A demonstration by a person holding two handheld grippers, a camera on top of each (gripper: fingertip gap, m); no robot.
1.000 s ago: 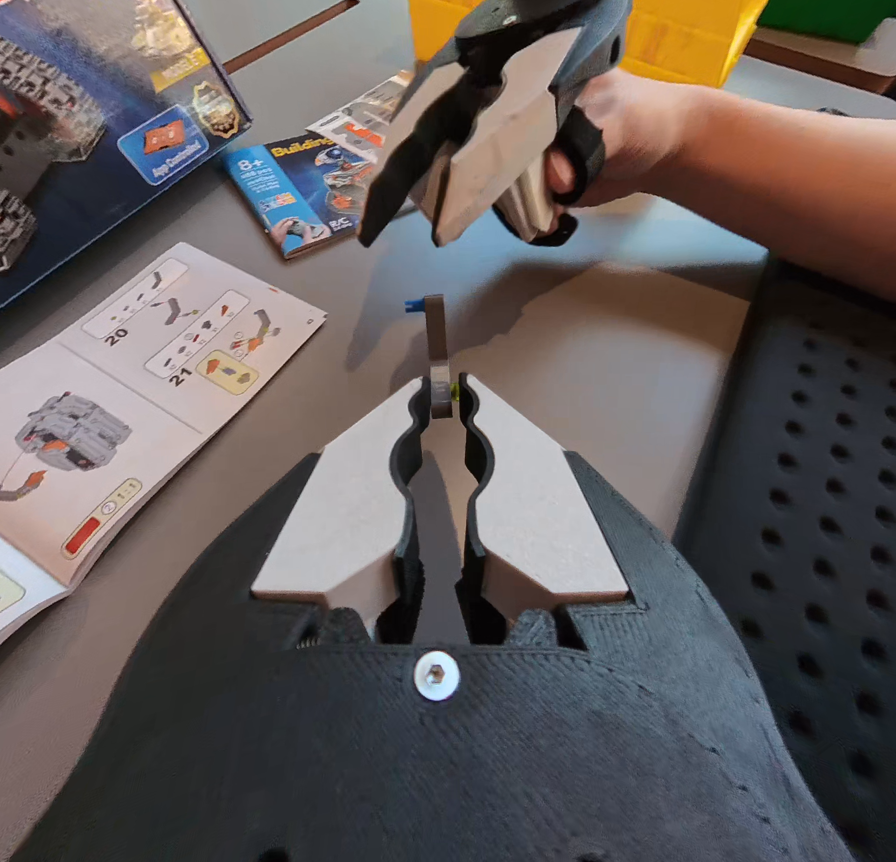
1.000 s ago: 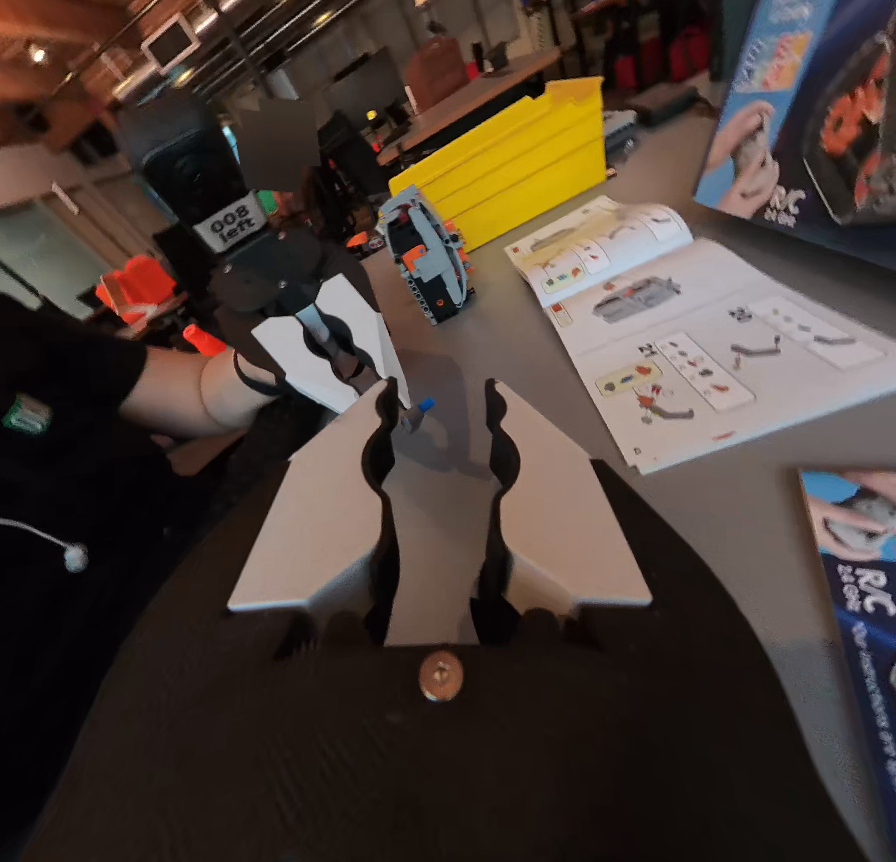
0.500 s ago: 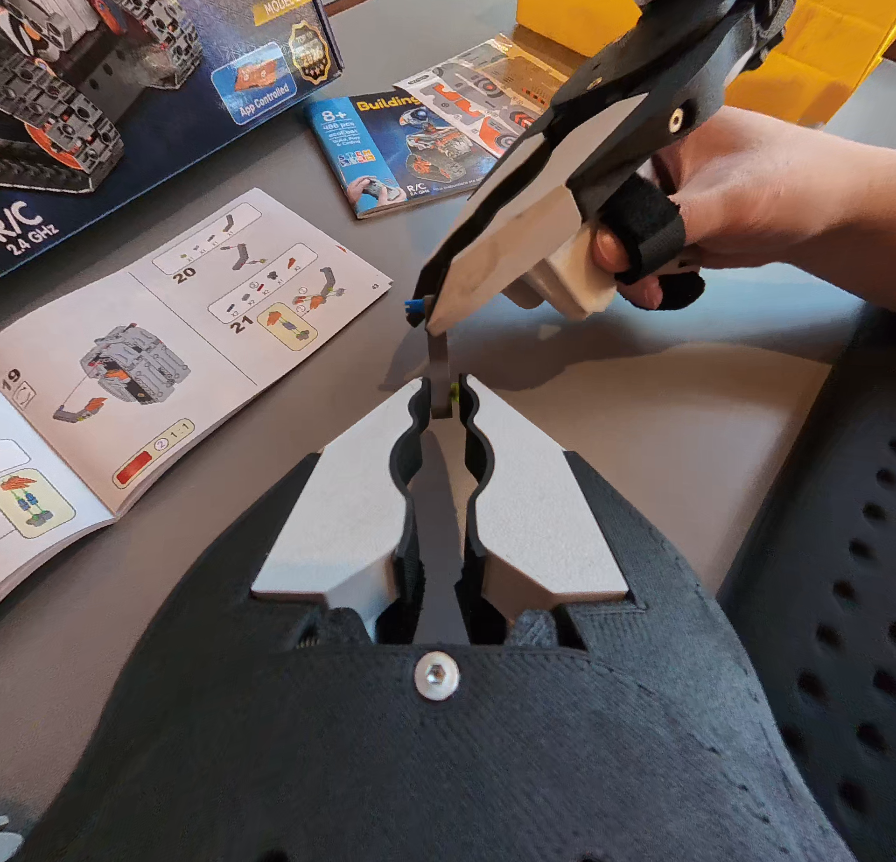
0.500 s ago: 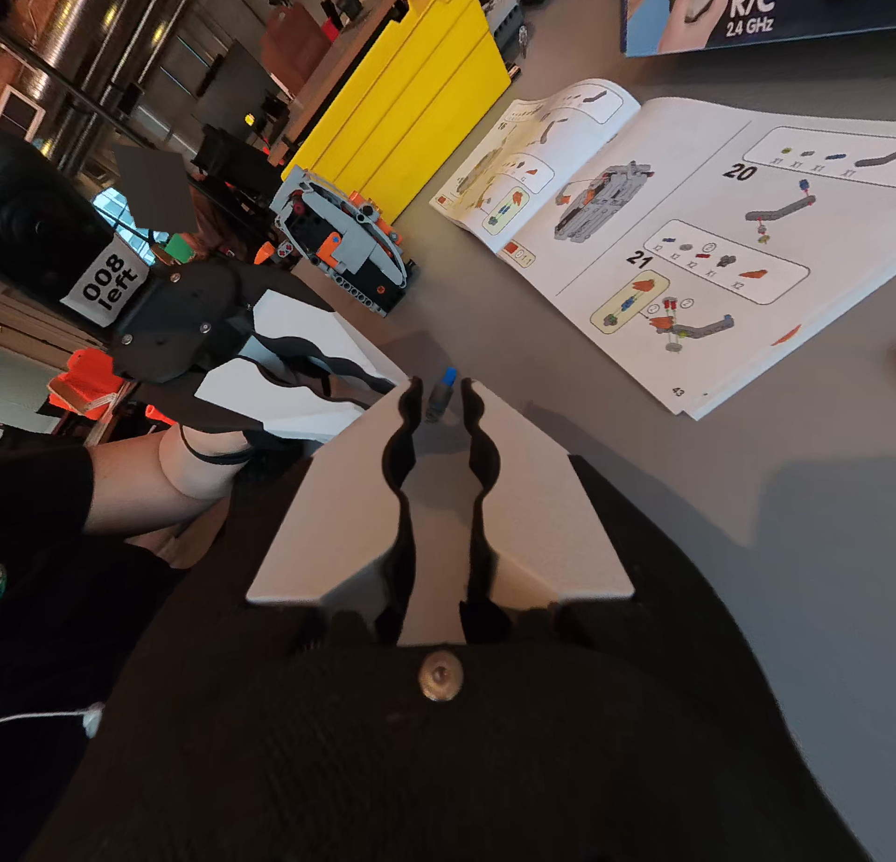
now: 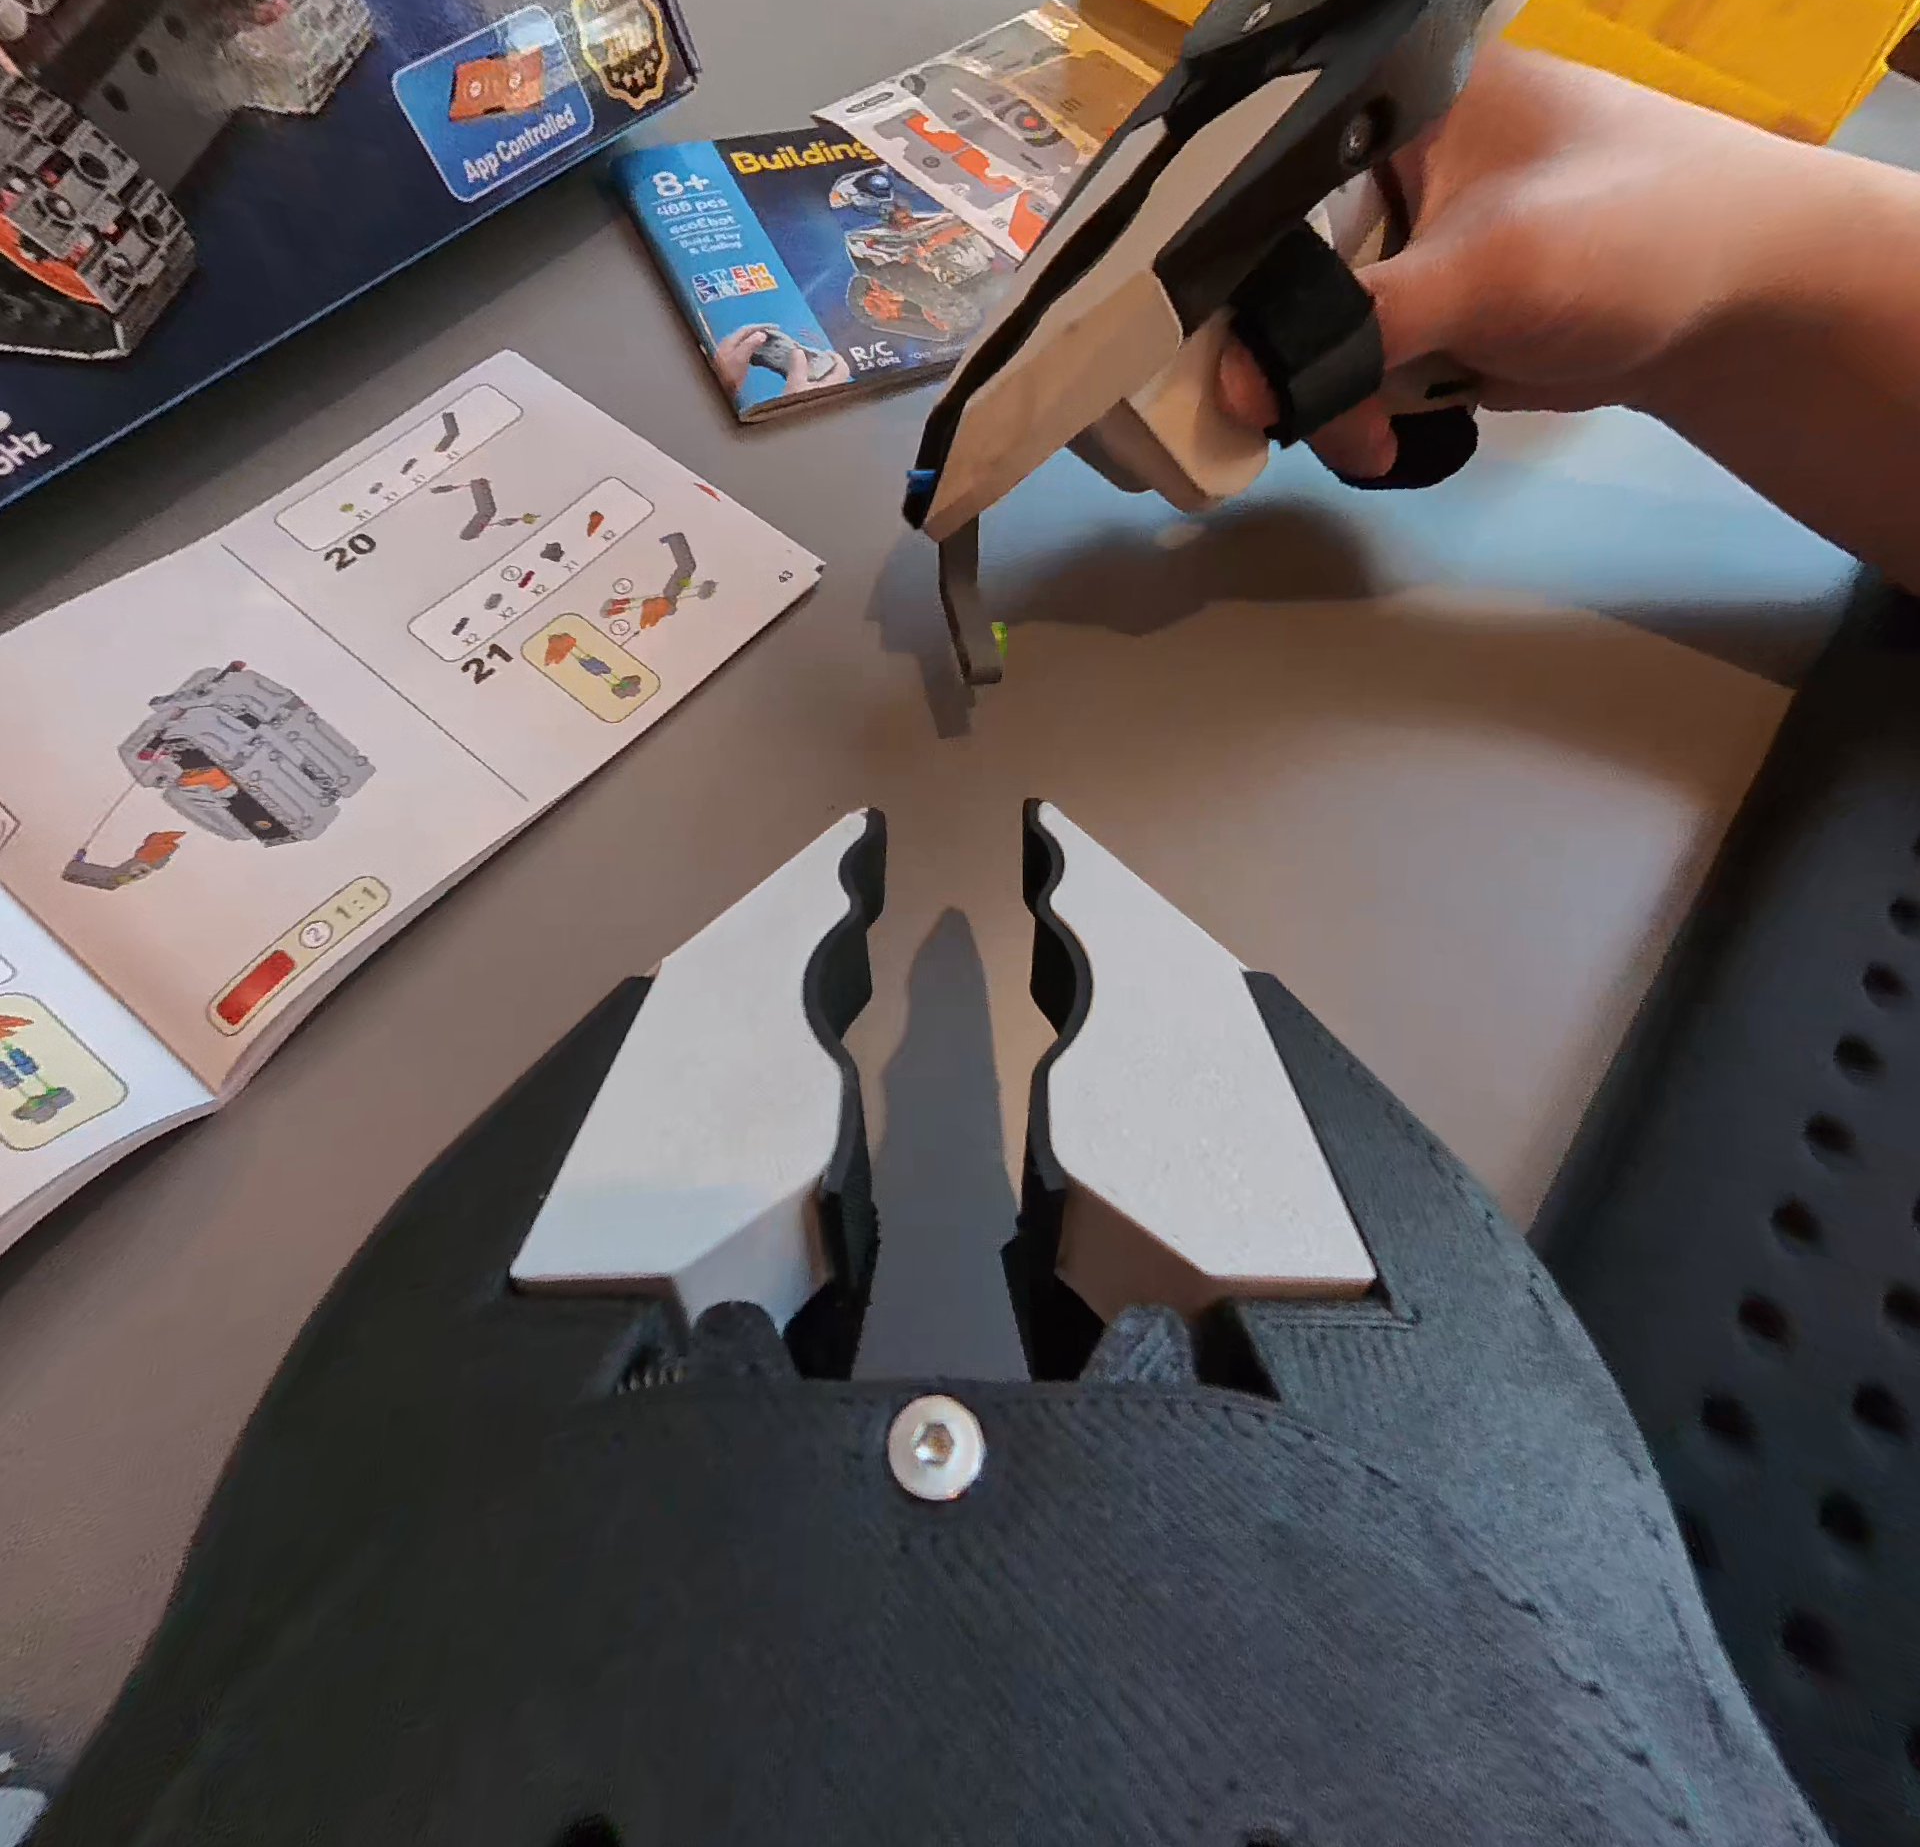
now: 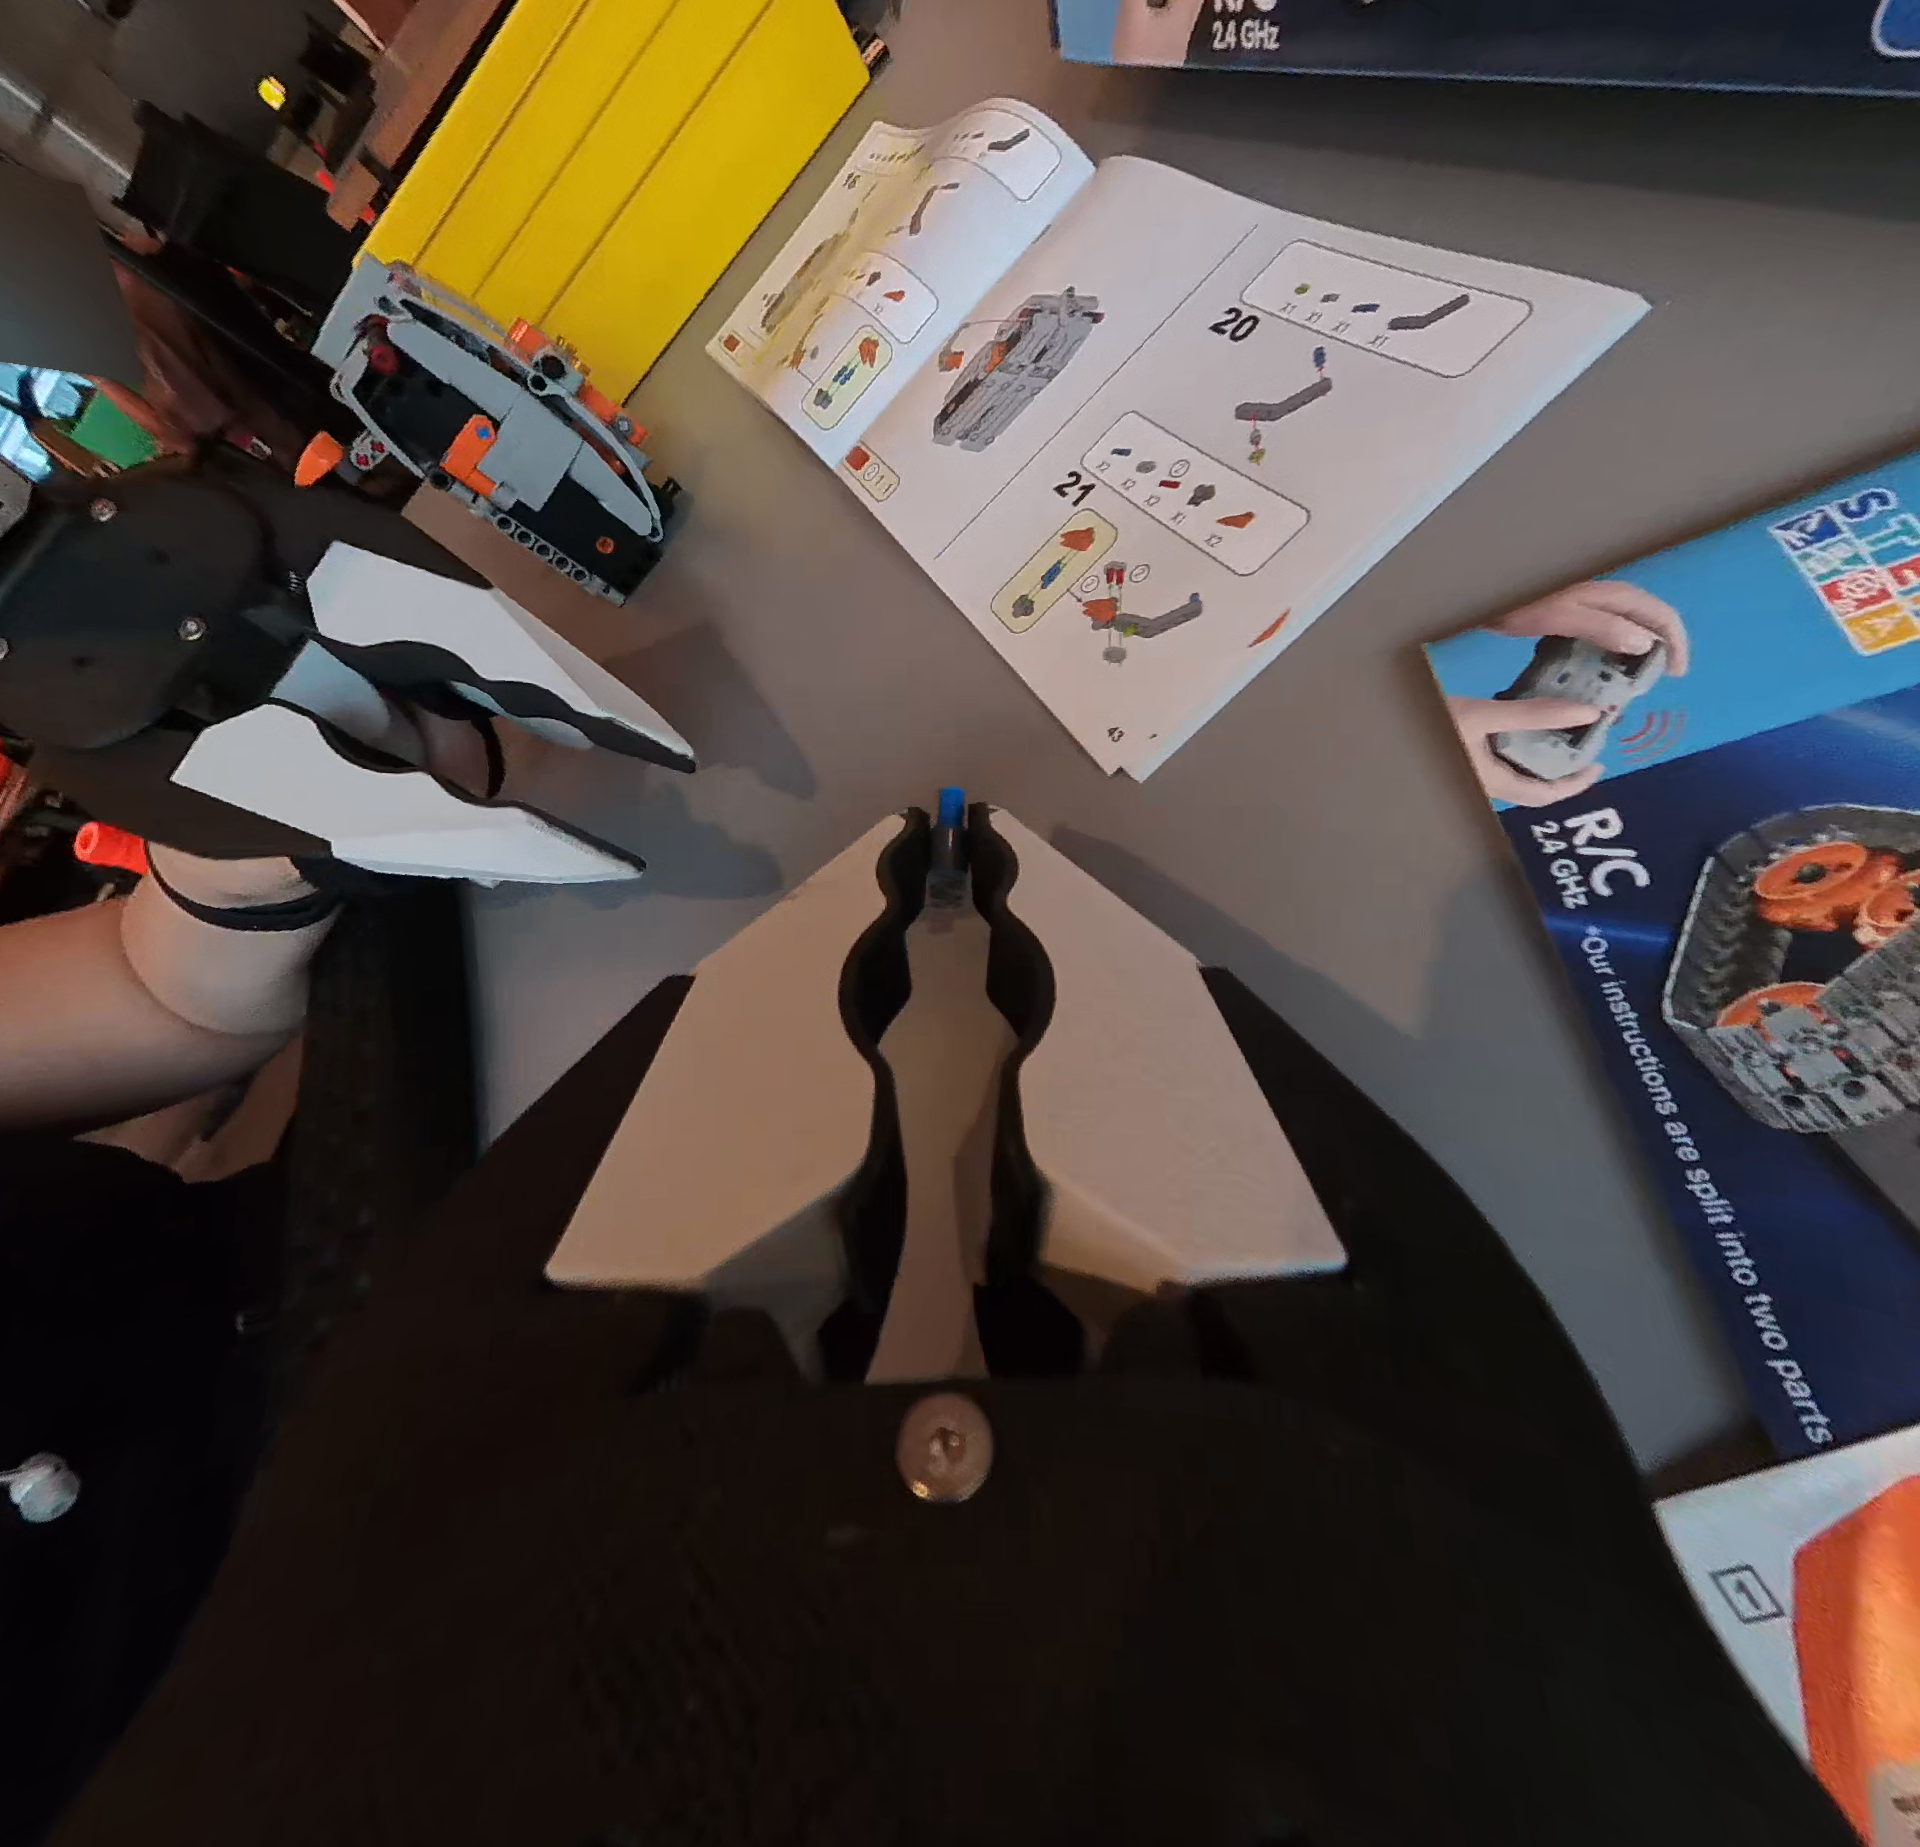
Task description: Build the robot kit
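Since half a second ago, the grey beam [image 5: 964, 602] has passed hands: left gripper [image 5: 951, 826] now gapes empty, right gripper [image 6: 943, 829] pinches its blue-pinned end, above the worktop [image 5: 1299, 810], beside the open manual [image 5: 416, 675].

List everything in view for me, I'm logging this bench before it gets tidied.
Grey bent beam: one, grey, blue pin at top, green pin at bottom, hanging from the right gripper above the table.
Open instruction booklet: one, white, left of the beam.
Closed booklet: one, blue, beyond the open one.
Sticker sheet: one, grey and orange, beside the closed booklet.
Kit box: one, dark blue, far left.
Yellow bins: yellow, count unclear, table's far edge.
Part-built model: one, grey, black and orange, by the bins.
Perforated mat: one, black, right.
Table: one, grey.
Right gripper: jaws shut on the beam's blue pin end.
Left gripper: jaws open, empty.
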